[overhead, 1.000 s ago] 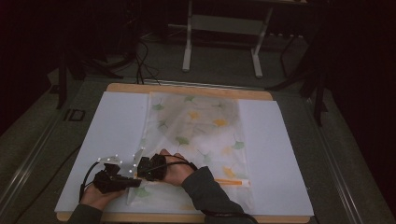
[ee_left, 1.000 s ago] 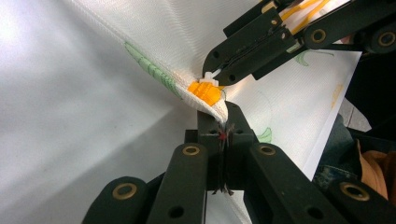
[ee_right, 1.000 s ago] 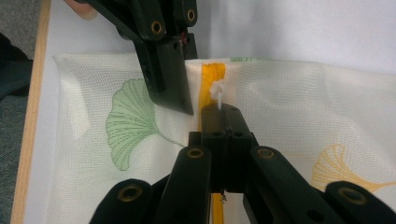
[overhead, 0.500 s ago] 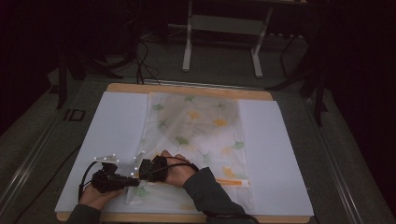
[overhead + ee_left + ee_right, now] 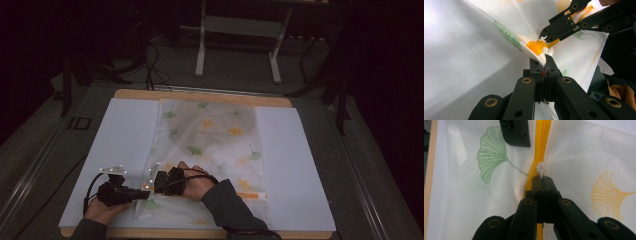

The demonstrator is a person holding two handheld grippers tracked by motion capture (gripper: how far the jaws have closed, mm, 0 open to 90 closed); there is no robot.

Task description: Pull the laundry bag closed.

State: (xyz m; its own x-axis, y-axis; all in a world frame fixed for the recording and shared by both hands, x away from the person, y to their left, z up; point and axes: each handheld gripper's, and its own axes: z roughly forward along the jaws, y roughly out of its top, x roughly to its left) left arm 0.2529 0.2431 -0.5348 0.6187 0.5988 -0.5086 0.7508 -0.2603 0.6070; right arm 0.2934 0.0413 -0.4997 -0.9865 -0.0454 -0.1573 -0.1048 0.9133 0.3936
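Your left gripper has its jaws pressed together on the corner of the mesh bag, pinching the fabric just beside the end of the yellow zipper. Your right gripper is clamped as well, its tips closed on the small white zipper pull that sits on the yellow zipper line. In the left gripper view, the right gripper's tips come in from the upper right and meet the zipper end right next to your own pinch, so the two tools are nearly touching.

The bag is pale, see-through mesh printed with green and yellow ginkgo leaves. It lies flat along the middle of a white sheet, with its zipper edge at the end nearest you. Both of your hands work at the bag's near left corner, your right forearm crossing over its near edge.

The white sheet covers a wooden board whose edge shows along the far and near sides. Beyond the board stands a grey metal frame on the dark floor.
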